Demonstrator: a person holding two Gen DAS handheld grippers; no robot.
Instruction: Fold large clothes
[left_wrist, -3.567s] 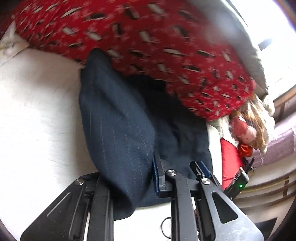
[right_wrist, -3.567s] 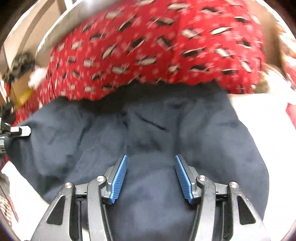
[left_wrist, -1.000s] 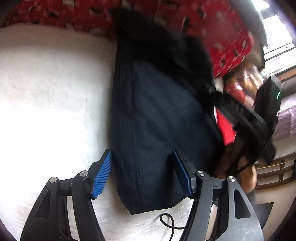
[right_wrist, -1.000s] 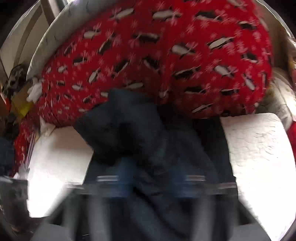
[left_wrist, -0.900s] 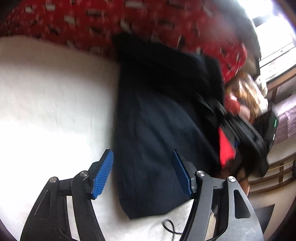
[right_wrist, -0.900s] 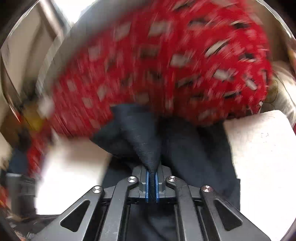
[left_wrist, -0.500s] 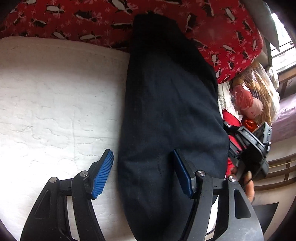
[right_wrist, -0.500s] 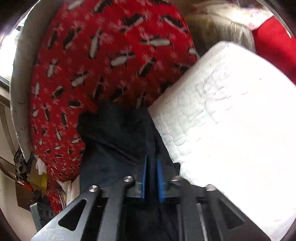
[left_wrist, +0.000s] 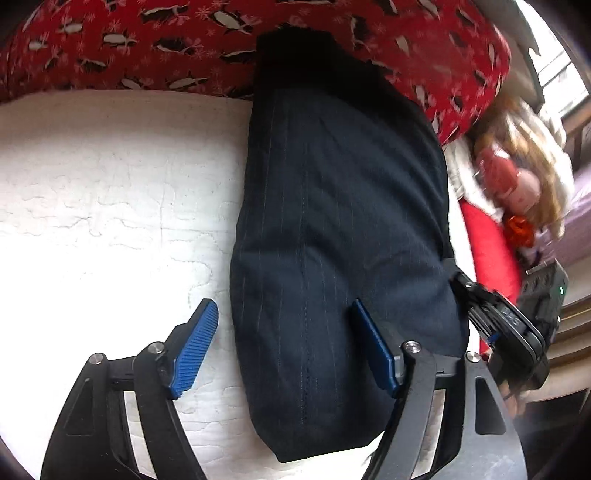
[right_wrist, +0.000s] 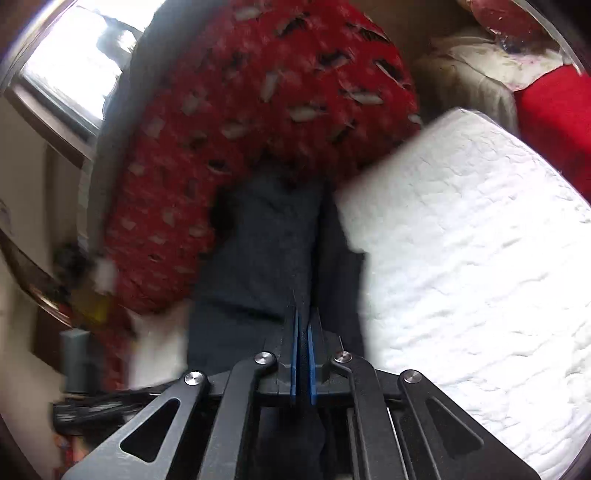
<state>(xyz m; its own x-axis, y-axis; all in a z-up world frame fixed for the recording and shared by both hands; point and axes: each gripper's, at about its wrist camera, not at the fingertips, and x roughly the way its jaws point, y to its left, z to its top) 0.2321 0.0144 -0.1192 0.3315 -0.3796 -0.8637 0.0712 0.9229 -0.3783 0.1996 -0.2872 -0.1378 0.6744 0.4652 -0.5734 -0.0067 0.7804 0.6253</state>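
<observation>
Right hand-held gripper (right_wrist: 302, 354) angled downward, pinched onto navy trousers (right_wrist: 258, 258); left (left_wrist: 284, 347) opening, empty.

And here are the trousers (left_wrist: 332, 229), dark navy with fine pale pinstripes, folded lengthwise into one long narrow band. They lie flat on the white quilted mattress (left_wrist: 110, 206), running straight away from the near edge. Their far end is tucked against the red penguin-print blanket (left_wrist: 147, 44) at the head of the bed. A stitched seam runs down the middle of the top layer. The near end is rounded and smooth. In the right wrist view the cloth (right_wrist: 258, 266) looks greyer and blurred, with one edge pinched up into a thin ridge.
</observation>
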